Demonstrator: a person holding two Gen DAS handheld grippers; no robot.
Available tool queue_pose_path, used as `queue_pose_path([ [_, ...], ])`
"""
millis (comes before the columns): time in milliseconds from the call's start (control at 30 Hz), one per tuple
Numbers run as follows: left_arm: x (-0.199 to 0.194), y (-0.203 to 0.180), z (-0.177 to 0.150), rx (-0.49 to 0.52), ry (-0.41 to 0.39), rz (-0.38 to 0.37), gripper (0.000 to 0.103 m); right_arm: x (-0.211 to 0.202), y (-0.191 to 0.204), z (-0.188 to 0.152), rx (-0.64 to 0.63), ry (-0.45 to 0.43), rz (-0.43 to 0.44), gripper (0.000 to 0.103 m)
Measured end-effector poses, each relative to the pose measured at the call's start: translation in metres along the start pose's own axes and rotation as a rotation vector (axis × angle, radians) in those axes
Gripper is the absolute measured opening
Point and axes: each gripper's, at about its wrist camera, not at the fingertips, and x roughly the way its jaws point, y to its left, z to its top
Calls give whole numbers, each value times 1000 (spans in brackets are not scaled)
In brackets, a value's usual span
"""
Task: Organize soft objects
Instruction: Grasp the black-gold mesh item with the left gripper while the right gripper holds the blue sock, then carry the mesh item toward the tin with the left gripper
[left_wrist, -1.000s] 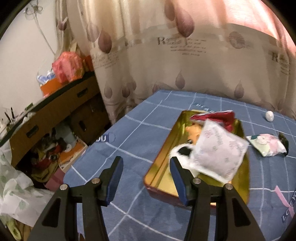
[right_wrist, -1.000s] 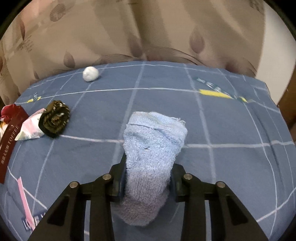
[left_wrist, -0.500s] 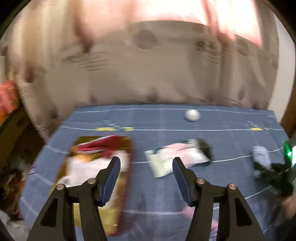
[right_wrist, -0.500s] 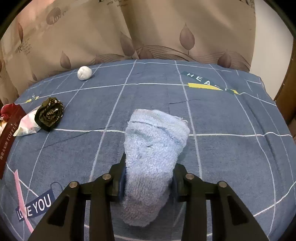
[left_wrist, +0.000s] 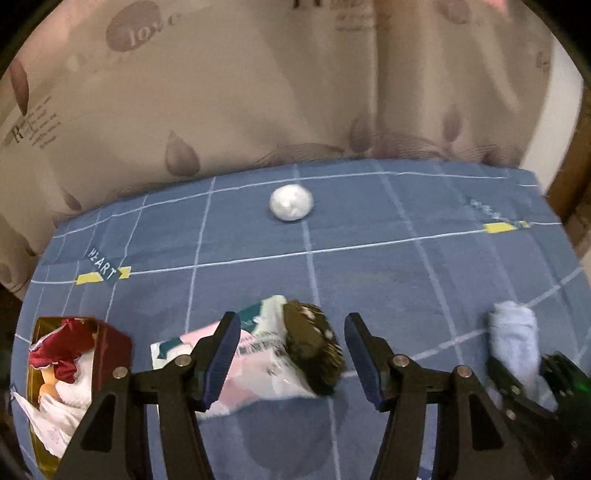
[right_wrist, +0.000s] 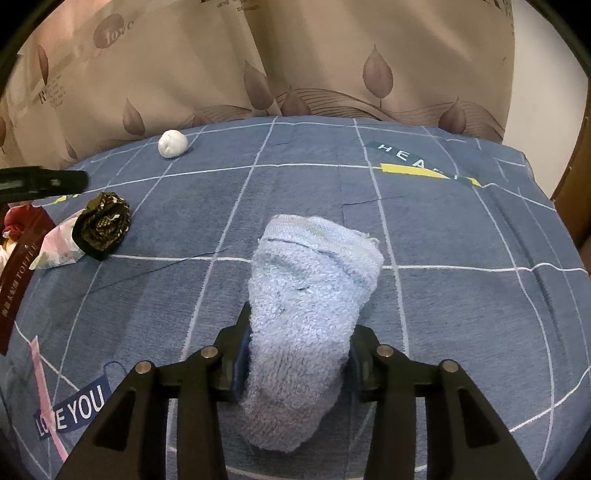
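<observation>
My left gripper (left_wrist: 293, 354) is open and hangs over a pink and white packet (left_wrist: 258, 363), with a dark patterned scrunchie (left_wrist: 314, 343) lying on the packet's right end. Neither is touched. To the left stands a gold tin (left_wrist: 114, 339) holding red and white soft things. A white ball (left_wrist: 291, 203) lies farther back. My right gripper (right_wrist: 297, 358) has a rolled light blue towel (right_wrist: 310, 295) between its pads on the bed. Its jaws are opening, and the pads still touch the towel. The same towel (left_wrist: 513, 339) and right gripper (left_wrist: 524, 369) show at the right of the left wrist view.
A blue checked bedsheet (right_wrist: 443, 229) covers the bed, and a beige leaf-print curtain (right_wrist: 332, 55) hangs right behind it. The ball (right_wrist: 172, 144), scrunchie (right_wrist: 105, 223) and packet (right_wrist: 55, 247) lie left of the towel. A wooden edge (right_wrist: 576, 192) stands at the right.
My left gripper has swung right, from the gold tin to above the packet and scrunchie. My right gripper has stayed in place, and its jaws have spread a little around the towel.
</observation>
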Motion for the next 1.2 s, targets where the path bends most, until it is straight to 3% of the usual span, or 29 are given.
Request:
queue_pose_path([
  [167,24,0,-5,-53,75,-89,60,1,0,1,1,1,13,44],
  [267,28,-13,-13,-19,74,-85,60,1,0,1,1,2,21,47],
  [300,27,-20,-17,9,66,-91,56,1,-1,1,1,2,25,48],
  [333,25,-26,-21,24,60,-105,41,1,-1,1,2,2,30,49],
  [367,24,-28,-24,31,62,-115,36,1,-1,1,2,1,31,49],
  [533,20,-38,-34,54,57,-118,35,1,-1,1,3,1,33,49],
  [867,43,-37,-22,-33,99,-134,42,2,0,1,-8,4,42,53],
  [1033,38,-37,-26,-19,65,-146,26,1,1,1,-9,5,44,54],
  [1200,22,-35,-31,-8,27,-145,23,2,1,2,-15,6,40,55],
])
